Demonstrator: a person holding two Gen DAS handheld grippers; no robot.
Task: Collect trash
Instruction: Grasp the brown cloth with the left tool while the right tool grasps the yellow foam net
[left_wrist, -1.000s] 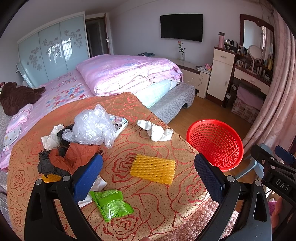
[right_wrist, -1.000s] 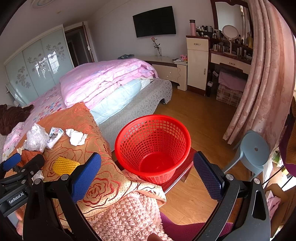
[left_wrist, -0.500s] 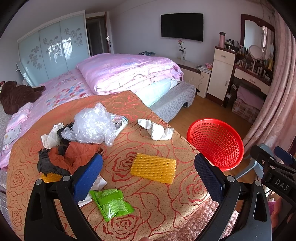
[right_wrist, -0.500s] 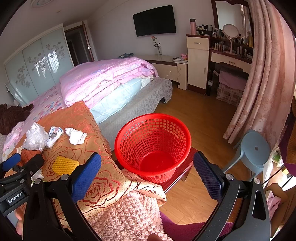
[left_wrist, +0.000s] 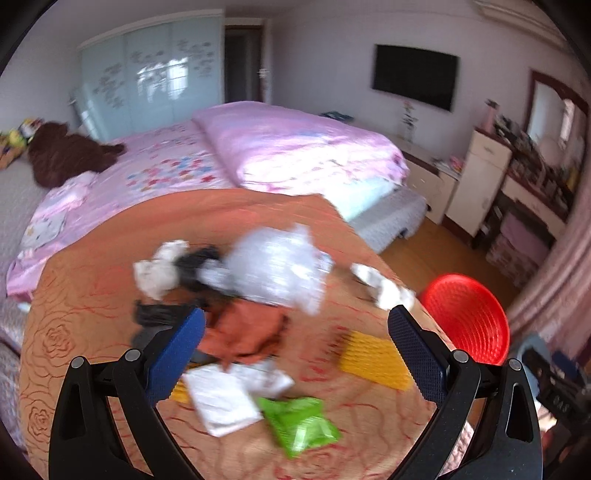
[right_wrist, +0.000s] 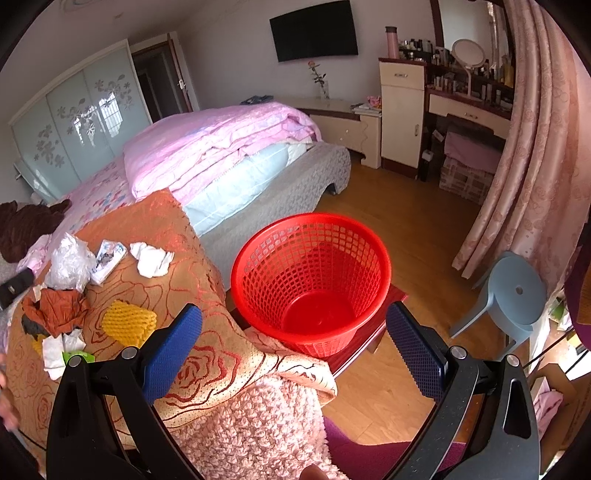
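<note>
My left gripper (left_wrist: 295, 349) stands with its jaws wide apart and nothing between them, above the orange rose-patterned cover (left_wrist: 92, 295). The left view is blurred, so small details there are uncertain. The trash lies on this cover: a clear plastic bag (left_wrist: 277, 269), a crumpled orange piece (left_wrist: 247, 332) in front of it, what appears to be black film (left_wrist: 159, 317) at its left, white paper (left_wrist: 225, 398) near my left fingertip, a green wrapper (left_wrist: 299, 421) beside that paper, a yellow foam net (left_wrist: 376, 358) toward the right, and a white tissue wad (left_wrist: 384, 284) close to the cover's far right edge.

My right gripper (right_wrist: 293, 345) is likewise spread and empty. It points at the red basket (right_wrist: 312, 277), which stands on a low dark-red stand (right_wrist: 373, 325) just beside the cover's edge. A grey-blue stool (right_wrist: 517, 299) stands on the floor to the right.
</note>
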